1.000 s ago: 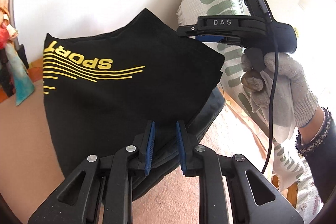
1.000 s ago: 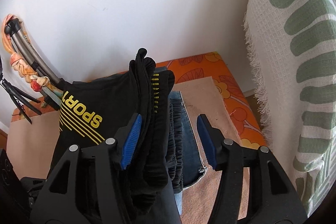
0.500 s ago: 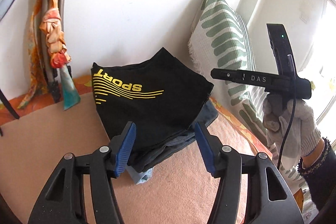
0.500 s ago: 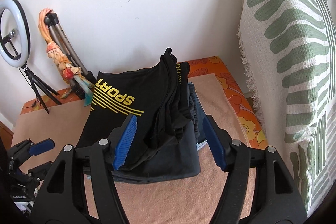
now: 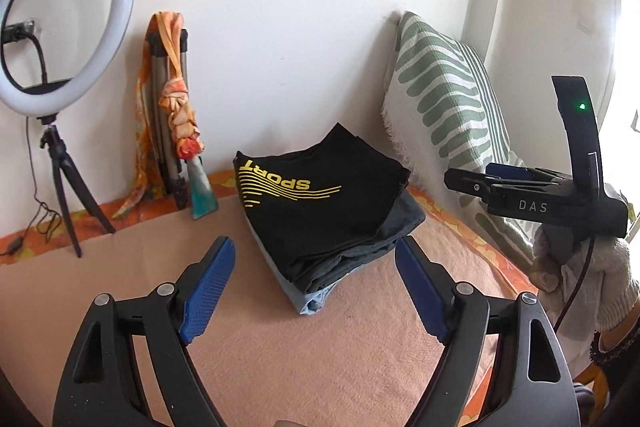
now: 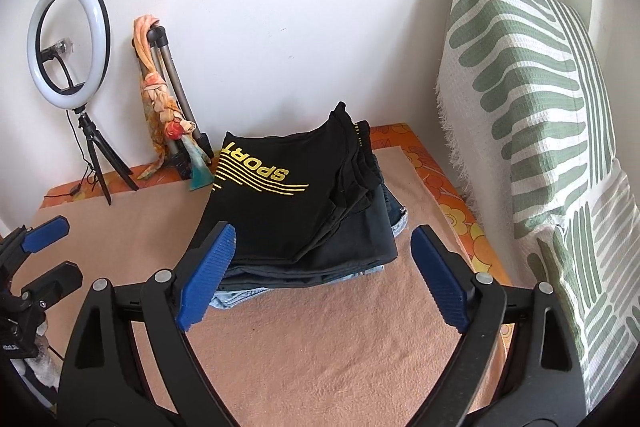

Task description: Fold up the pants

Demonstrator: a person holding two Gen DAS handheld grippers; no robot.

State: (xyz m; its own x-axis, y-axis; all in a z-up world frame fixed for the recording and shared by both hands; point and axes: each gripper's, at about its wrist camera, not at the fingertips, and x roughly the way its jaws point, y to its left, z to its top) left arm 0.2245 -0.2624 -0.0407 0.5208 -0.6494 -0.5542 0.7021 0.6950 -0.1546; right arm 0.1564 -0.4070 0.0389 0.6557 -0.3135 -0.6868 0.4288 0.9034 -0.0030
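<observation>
Folded black pants with a yellow SPORT print [image 5: 316, 199] lie on top of a small stack of folded clothes, over a dark grey garment [image 5: 404, 223] and light blue jeans [image 5: 308, 301], on the peach blanket [image 5: 300, 355]. The pants also show in the right wrist view [image 6: 280, 203]. My left gripper [image 5: 314, 279] is open and empty, short of the stack. My right gripper [image 6: 322, 269] is open and empty, just in front of the stack. The right gripper also shows at the right of the left wrist view [image 5: 480, 179].
A ring light on a tripod [image 5: 60, 27] stands at the back left. A folded tripod wrapped in an orange scarf [image 5: 172, 115] leans on the wall. A green-and-white patterned cushion [image 6: 532, 115] stands along the right side, close to the stack.
Both grippers have opened wide, let go of the black pants and pulled back from the stack. The pants now lie flat on the stack.
</observation>
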